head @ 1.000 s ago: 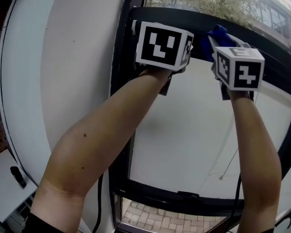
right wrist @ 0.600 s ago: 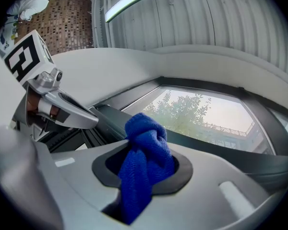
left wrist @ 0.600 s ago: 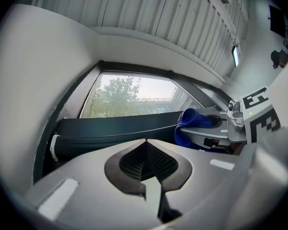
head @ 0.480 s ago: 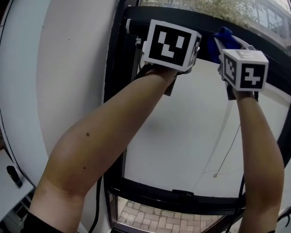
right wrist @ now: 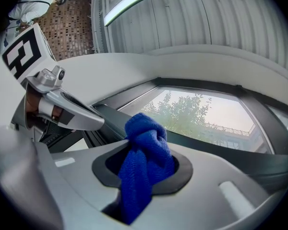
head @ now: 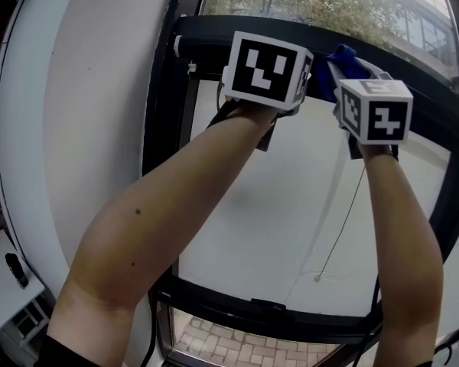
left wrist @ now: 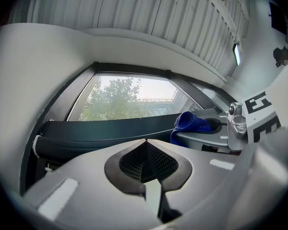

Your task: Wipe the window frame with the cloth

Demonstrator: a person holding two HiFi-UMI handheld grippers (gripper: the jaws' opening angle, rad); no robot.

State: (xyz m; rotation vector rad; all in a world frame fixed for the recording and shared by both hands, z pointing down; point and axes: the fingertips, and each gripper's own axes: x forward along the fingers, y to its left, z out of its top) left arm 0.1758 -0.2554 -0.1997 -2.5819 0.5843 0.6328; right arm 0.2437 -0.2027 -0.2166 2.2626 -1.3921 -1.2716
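Blue cloth (right wrist: 144,133) was found clamped in the right gripper (right wrist: 143,176), held against the window frame's upper crossbar (head: 214,40). The left gripper (left wrist: 146,164) was noted closed, empty. Wiping was judged under way, most of the frame yet untouched.

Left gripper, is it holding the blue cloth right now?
No, the left gripper is closed on nothing; the blue cloth is clamped in the right gripper.

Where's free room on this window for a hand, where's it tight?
Free: the black crossbar from the left upright to the left gripper; the white panel between the arms, down to the bottom rail, bar the hanging cord. Tight: mid-bar, where the right gripper and its blue cloth sit beside the left.
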